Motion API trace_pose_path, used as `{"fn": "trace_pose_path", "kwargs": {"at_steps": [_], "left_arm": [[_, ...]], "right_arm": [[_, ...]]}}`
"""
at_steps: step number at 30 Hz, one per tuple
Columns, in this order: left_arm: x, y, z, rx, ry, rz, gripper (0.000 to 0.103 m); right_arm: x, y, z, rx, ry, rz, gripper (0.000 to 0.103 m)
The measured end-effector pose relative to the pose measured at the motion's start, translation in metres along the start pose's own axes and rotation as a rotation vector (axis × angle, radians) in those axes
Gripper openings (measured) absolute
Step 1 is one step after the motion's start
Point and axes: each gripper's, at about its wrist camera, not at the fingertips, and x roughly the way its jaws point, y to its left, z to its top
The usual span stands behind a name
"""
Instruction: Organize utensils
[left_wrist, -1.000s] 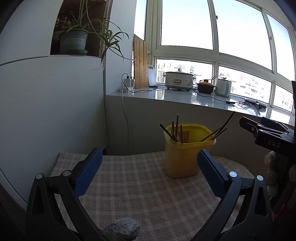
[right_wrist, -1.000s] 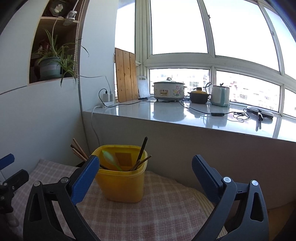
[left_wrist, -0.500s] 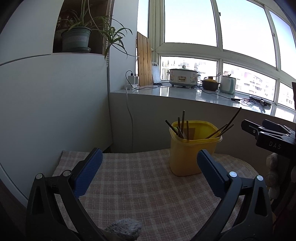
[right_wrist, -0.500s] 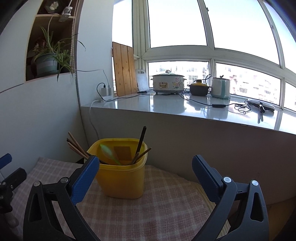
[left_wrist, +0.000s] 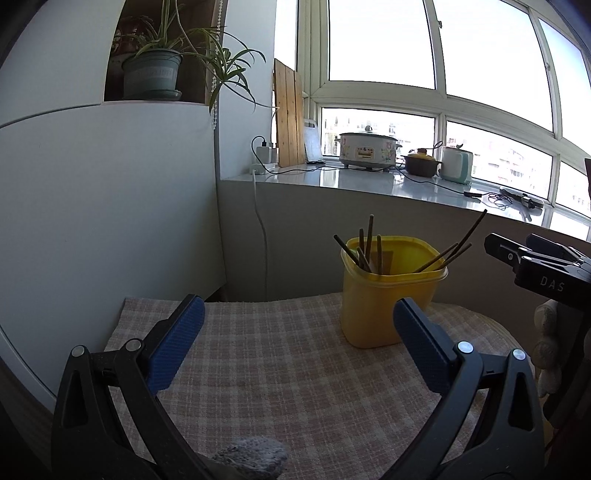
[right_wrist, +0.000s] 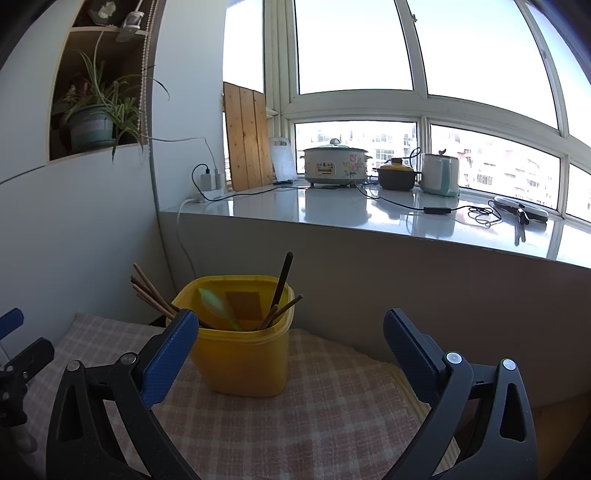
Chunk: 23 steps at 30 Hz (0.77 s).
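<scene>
Holding both grippers above the pink-and-cream checked tablecloth (left_wrist: 295, 369), I have nothing in either one: my left gripper (left_wrist: 295, 339) has its blue-padded jaws spread wide, and my right gripper (right_wrist: 291, 350) is just as wide, with only cloth and air between the pads.

The task's thing, the yellow square-mouthed plastic tub (right_wrist: 240, 354), stands upright on the cloth toward the far edge, in front of the grey wall under the window ledge. From my left gripper it sits ahead and to the right; from my right gripper it sits ahead and to the left, just behind my left pad. Inside it lean the dark wooden chopsticks (left_wrist: 365, 251), splayed in two loose bunches against opposite sides, and a pale green plastic spoon (right_wrist: 218, 306) lies slanted among them.

I see no loose utensils on the cloth in either view, so I judge that the gathering step is largely done, or that sorting the tub's contents is what is in hand. I cannot tell which.

If sorting comes next, I would need to bring one gripper down over a single chopstick end where it stands clear of the rim, narrow the jaws on it alone, and perhaps steady the tub with the other, since a light tub could tip or slide.
</scene>
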Motion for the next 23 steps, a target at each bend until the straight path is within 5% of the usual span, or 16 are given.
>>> {"fn": "trace_pose_path", "kwargs": {"at_steps": [23], "left_arm": [[0.0098, 0.0047, -0.0072, -0.002, 0.038, 0.033, 0.103]], "right_arm": [[0.0058, 0.001, -0.0058, 0.0, 0.024, 0.007, 0.1]]}}
